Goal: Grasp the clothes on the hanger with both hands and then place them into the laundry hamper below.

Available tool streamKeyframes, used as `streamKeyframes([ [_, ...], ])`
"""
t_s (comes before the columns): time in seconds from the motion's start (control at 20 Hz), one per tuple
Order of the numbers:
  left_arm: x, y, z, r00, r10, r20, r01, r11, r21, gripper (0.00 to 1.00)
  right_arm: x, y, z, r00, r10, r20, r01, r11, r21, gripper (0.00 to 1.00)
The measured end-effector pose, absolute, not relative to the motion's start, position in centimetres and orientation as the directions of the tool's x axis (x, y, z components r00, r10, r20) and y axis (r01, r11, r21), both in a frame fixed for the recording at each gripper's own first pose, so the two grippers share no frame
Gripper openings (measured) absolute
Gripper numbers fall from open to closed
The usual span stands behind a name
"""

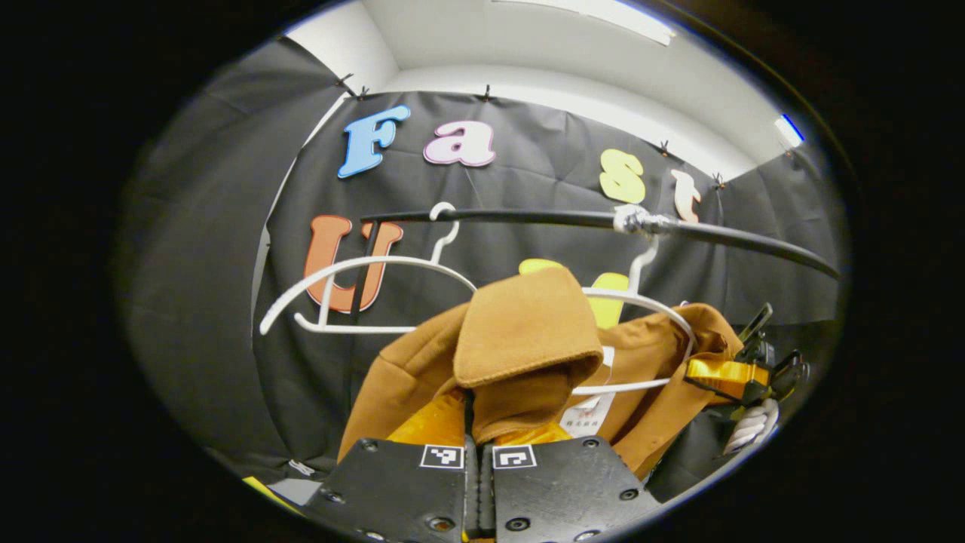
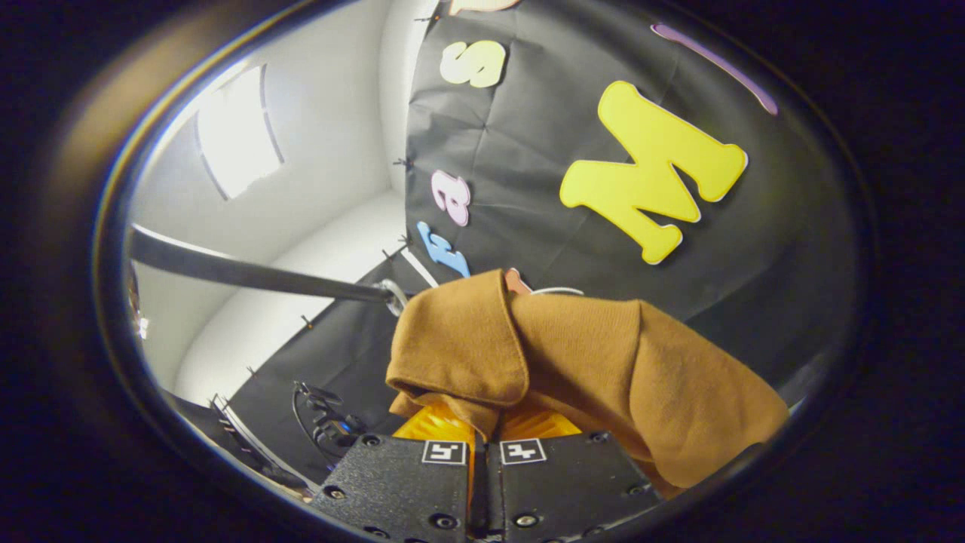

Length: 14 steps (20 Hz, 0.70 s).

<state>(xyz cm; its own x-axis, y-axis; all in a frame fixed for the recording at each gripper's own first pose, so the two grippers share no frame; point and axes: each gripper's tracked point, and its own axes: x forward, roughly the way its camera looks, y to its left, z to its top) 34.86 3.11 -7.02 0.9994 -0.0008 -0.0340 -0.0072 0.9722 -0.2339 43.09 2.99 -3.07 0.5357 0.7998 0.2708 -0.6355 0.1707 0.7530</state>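
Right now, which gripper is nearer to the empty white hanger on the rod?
Left. The left gripper holds the brown jacket just beside the empty hanger; the right gripper grips the jacket's far side, farther from it.

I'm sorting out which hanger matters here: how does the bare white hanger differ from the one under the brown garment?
The bare white plastic hanger carries nothing, while the second white hanger is draped with the brown fleece garment. The bare hanger hangs near the end of the black rail; the loaded one hangs further along it, by a pale fitting. The bare hanger's full outline shows; the loaded one is mostly covered. Both are white, hooked over that rail.
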Motion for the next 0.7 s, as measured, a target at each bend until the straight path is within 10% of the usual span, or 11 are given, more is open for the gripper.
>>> streamKeyframes([
  [0.7,36.7,10.2,-4.0,0.993,0.117,-0.036,-0.122,0.960,-0.253,0.00,48.1,-4.0,1.8,0.723,0.557,0.408,-0.595,0.202,0.778,0.02],
])
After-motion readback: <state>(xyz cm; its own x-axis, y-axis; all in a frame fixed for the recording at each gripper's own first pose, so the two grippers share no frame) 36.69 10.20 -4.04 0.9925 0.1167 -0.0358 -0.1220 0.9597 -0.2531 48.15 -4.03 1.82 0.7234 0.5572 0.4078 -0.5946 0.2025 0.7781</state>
